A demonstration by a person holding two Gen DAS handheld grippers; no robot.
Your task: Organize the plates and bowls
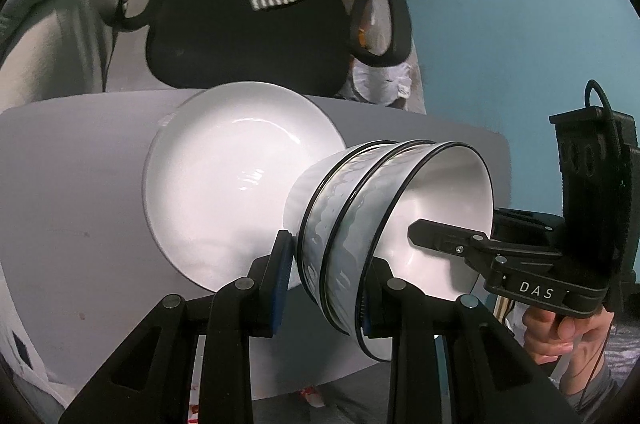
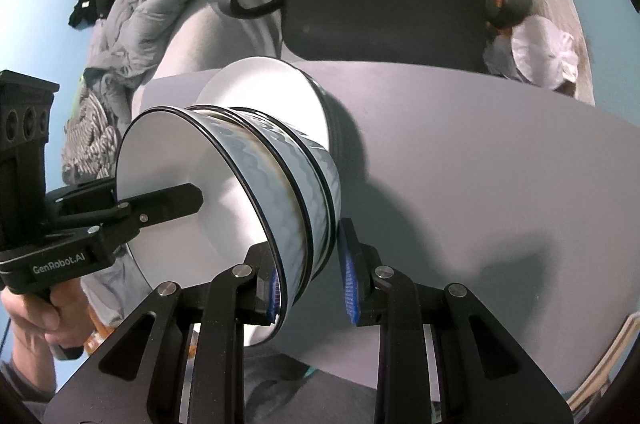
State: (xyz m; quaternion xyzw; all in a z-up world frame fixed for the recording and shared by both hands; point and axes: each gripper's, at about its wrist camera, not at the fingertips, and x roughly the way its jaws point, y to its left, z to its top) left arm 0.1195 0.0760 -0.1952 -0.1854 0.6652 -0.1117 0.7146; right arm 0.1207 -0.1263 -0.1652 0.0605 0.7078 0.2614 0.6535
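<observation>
nested stack of three white ceramic bowls with black rims and pale blue wavy bands (image 1: 384,224) is held in the air, tipped on its side, mouth toward 3 o'clock in the left wrist view and toward 9 o'clock in the right wrist view.

left gripper (image 1: 326,284): jaws pinching the walls of the stack near its lower rim, one blue pad outside, the other finger inside the mouth. right gripper (image 2: 310,282): jaws part way apart around the rims at the other side; the left pad lies against the inner wall, the right pad looks just off the outer band, so firm contact on that side i cannot tell. each gripper's inner finger shows inside the bowl from the opposite camera.

white round ceramic plates, stacked (image 1: 240,176), sit on the grey table top (image 1: 72,184) at about 10 o'clock from the bowls in the left view, behind them at 12 o'clock in the right view (image 2: 264,84). more than one plate edge shows there.

progress, as a judgement: bowls already nested, plates already piled, so sorting looks mostly done. left to do: set the bowl stack upright, on the plates or beside them; which, unclear.

black office chair with a striped cloth (image 2: 384,0) beyond the far table edge.
</observation>
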